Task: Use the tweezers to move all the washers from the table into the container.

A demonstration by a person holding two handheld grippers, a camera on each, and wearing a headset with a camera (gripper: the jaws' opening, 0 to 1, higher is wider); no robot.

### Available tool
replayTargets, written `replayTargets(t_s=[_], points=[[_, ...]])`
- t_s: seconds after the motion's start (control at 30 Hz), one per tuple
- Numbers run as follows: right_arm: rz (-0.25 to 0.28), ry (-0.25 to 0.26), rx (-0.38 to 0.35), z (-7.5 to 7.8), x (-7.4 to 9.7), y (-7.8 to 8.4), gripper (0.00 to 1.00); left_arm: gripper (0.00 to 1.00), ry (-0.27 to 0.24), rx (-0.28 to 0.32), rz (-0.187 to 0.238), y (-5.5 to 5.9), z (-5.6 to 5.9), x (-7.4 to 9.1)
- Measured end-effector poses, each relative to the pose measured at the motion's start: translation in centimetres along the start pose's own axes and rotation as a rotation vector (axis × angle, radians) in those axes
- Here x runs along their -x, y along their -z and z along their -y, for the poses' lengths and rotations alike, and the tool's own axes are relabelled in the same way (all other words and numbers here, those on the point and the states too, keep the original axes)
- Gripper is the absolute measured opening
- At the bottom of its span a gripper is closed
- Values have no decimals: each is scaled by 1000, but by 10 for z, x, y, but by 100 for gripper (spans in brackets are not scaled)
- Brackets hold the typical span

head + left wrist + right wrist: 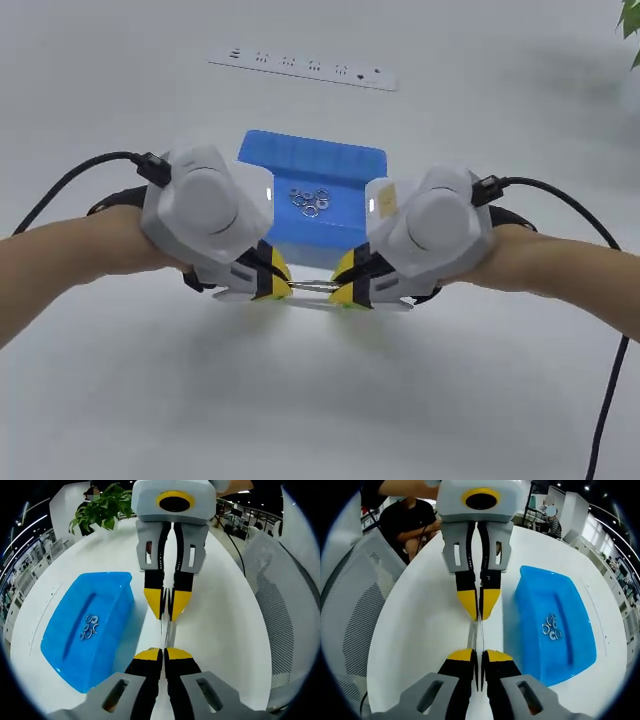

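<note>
- Head view: left hand-held gripper (pixel 272 282) and right hand-held gripper (pixel 349 288) tip to tip, low over the white bench (pixel 320 410). Jaws of each pressed together on opposite ends of the tweezers (pixel 312 288).
- Tweezers lying level between the two yellow-tipped pairs, thin and hard to make out. Both ends hidden inside the jaws.
- Blue container (pixel 310 155) just beyond the tips, near wall hidden behind the housings. Washers (pixel 311 201) heaped in a small cluster on its floor, count not readable.
- Power strip (pixel 305 68) farther back on the bench. Black cable (pixel 560 200) trailing from the right housing.
- Left gripper view: left hand-held gripper (pixel 163 655) rising from the bottom, jaws closed on the tweezers (pixel 166 629). Right hand-held gripper (pixel 168 607) coming down from the top, also clamped on them.
- Both tweezer arms visible as a narrow pair in the short gap between the tips.
- Container (pixel 55 650) to the left of the jaws, apart from them, washers (pixel 88 628) inside. Plant (pixel 102 510) and mesh chair (pixel 280 605) at the edges, warped by the lens.
- Right gripper view: right hand-held gripper (pixel 479 656) at the bottom, left hand-held gripper (pixel 479 605) opposite. Both pinching the tweezers (pixel 476 632).
- Container (pixel 577 652) to the right, washers (pixel 551 627) inside. Mesh chair (pixel 360 595) at left, partly cut off.
</note>
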State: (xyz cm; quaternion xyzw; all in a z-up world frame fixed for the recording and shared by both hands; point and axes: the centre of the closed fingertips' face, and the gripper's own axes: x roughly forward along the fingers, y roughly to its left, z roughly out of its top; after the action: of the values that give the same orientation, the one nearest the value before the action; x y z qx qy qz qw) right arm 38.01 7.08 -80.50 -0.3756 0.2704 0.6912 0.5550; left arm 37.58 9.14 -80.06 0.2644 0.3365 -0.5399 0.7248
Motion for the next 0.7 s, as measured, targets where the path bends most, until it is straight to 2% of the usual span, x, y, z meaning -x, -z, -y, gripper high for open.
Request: replayTargets(t_s=[0.1,0.37,0.57,0.7], points=[[-6,1,5,0,-2,2,9,6,1,-1,-21,3,0,-3],[-14,-1,16,1,-1,3,11,7,-2,34,-28,1,-1,-2],[-51,13,64,3,1,5,14,14,20,41,-37,-1,4,-3],[-60,16,54,3,2,6,15,16,12,72,-28,-1,3,-2]])
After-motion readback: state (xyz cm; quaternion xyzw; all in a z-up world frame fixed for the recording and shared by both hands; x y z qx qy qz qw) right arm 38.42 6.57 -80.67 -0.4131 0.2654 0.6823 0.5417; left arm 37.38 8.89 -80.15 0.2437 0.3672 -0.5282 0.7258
